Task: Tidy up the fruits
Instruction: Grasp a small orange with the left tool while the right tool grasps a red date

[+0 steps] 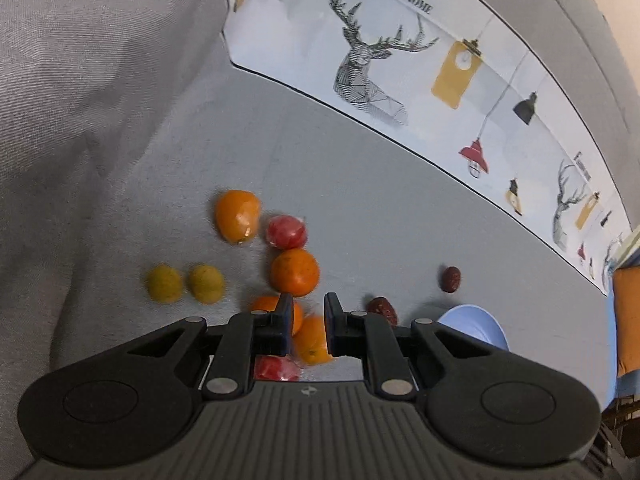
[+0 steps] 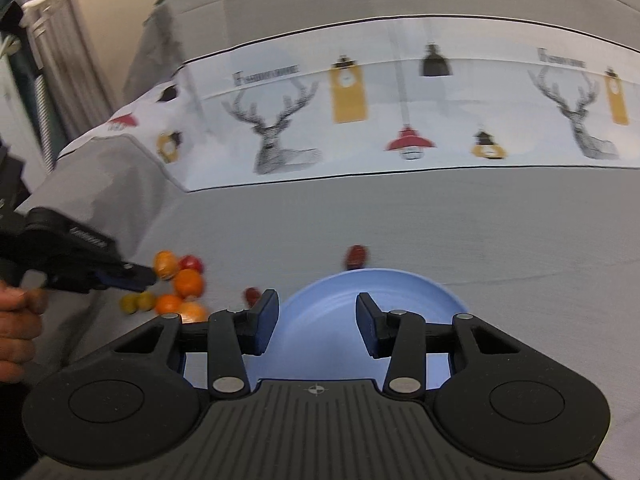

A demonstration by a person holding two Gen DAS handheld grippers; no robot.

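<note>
- Surface: grey cloth [image 1: 380, 208] with a white printed band (deer, lamps) running behind the work area.
- Fruit pile lies on the cloth to the left of the blue plate [image 2: 320, 320]: oranges [image 1: 295, 272], two red fruits [image 1: 287, 232], two yellow-green fruits [image 1: 206, 284]. None on the plate.
- Two dark red dates [image 1: 451, 279] lie apart from the pile, near the plate's rim.
- Left gripper [image 1: 307, 320]: above the pile, pointing steeply down. Fingers drawn to a narrow gap; nothing pressed between the pads. Fruit shows through the gap, lying on the cloth below.
- Right gripper [image 2: 316, 322]: over the plate, fingers partly apart, holding nothing.
- A hand [image 2: 16, 332] shows at the left edge of the right wrist view, behind the left gripper.
</note>
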